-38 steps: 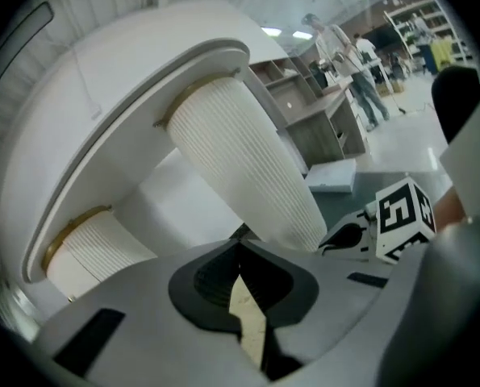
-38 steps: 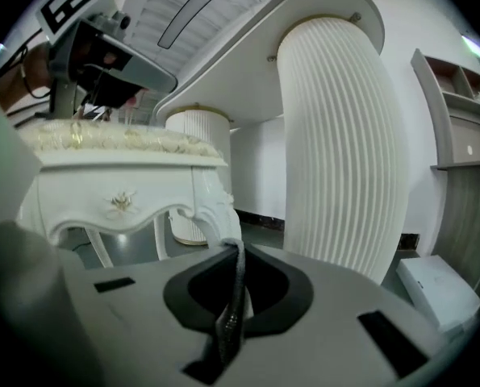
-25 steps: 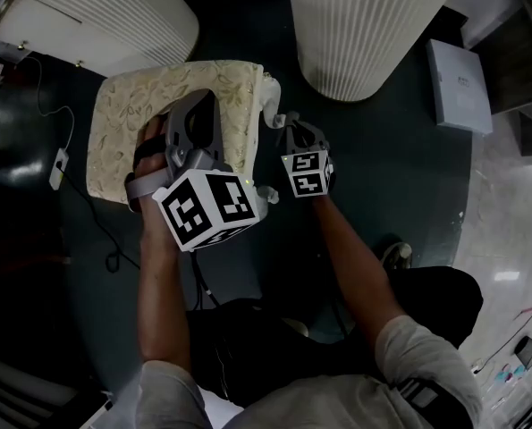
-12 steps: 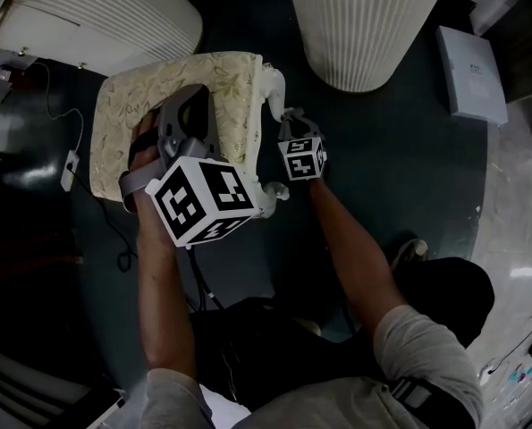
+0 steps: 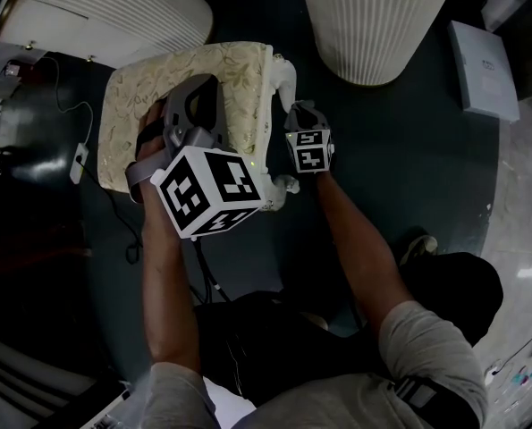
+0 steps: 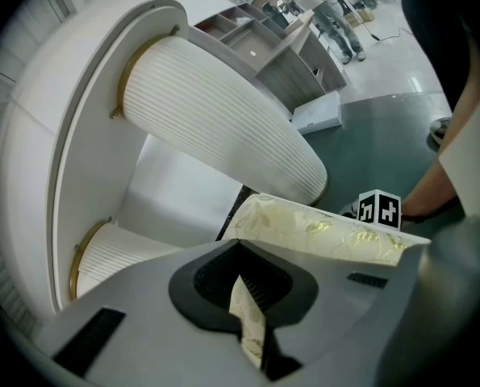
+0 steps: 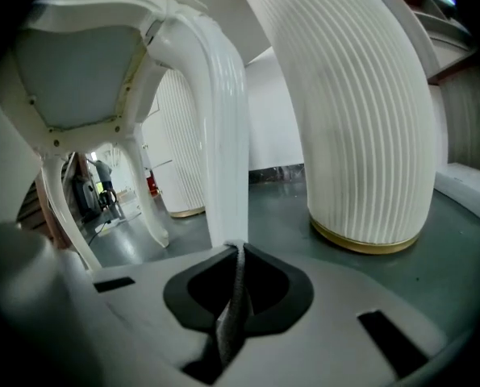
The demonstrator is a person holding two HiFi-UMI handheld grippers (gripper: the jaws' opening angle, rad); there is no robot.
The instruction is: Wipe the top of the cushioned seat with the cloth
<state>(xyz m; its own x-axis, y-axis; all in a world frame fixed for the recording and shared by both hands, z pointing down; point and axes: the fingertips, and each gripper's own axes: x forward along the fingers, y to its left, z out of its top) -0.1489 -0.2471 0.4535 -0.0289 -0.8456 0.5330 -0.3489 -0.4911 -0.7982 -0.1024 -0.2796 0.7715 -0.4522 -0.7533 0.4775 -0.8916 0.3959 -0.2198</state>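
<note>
Cushioned seat (image 5: 225, 79) stood left-centre on the floor. Left gripper (image 6: 250, 329) was clamped on its soft patterned edge. Right gripper (image 7: 227, 329), low by the white leg (image 7: 223, 135), pinched the grey cloth (image 7: 239, 272). Cloth likely light and limp; best held bunched.

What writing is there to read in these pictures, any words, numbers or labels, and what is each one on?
No text can be read here.
Nearer marker cube: black-and-white square patterns only, no letters.
Farther marker cube: the same kind of pattern, no letters.
White box on the floor: any print on it is too small to read.
</note>
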